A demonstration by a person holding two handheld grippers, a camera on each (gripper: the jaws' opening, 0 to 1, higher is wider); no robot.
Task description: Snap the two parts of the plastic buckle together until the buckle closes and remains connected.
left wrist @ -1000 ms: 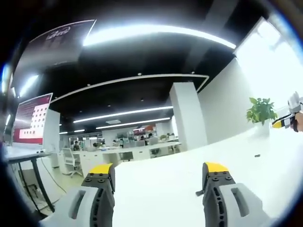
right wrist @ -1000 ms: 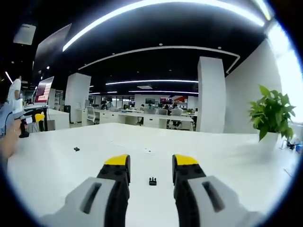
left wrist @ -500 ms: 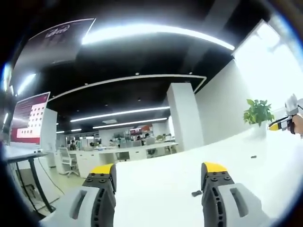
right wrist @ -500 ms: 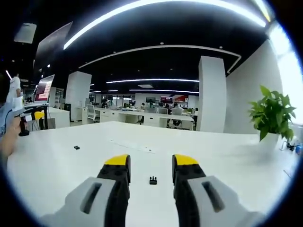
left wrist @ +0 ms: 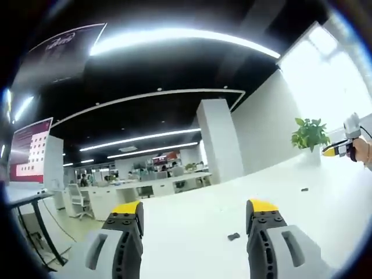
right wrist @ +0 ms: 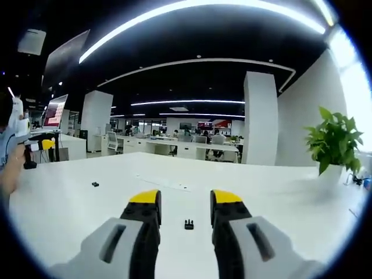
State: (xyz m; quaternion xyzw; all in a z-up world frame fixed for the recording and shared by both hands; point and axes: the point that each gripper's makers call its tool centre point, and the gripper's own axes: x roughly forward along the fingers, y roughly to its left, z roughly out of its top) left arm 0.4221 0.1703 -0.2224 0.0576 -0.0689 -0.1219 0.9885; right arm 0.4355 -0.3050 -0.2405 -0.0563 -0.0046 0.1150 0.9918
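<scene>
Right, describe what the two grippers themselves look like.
The left gripper and right gripper match: each has two chunky light-grey jaws with slotted tops, black ribbed inner faces with small screws, and bright yellow caps at the tips. In the right gripper view, the left gripper at the picture's left edge shows a white body with yellow on it.

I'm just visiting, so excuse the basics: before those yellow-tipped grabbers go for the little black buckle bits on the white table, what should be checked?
1. Right gripper open, holding nothing: ok.
2. Left gripper open, holding nothing: ok.
3. Pronged buckle part lined up between the right jaws: ok.
4. Other buckle part near the left gripper, by its right jaw: ok.
5. Which ends of the parts face each other: cannot tell, too small.
6. Buckle joined: not ok, the parts lie apart on the table.
</scene>
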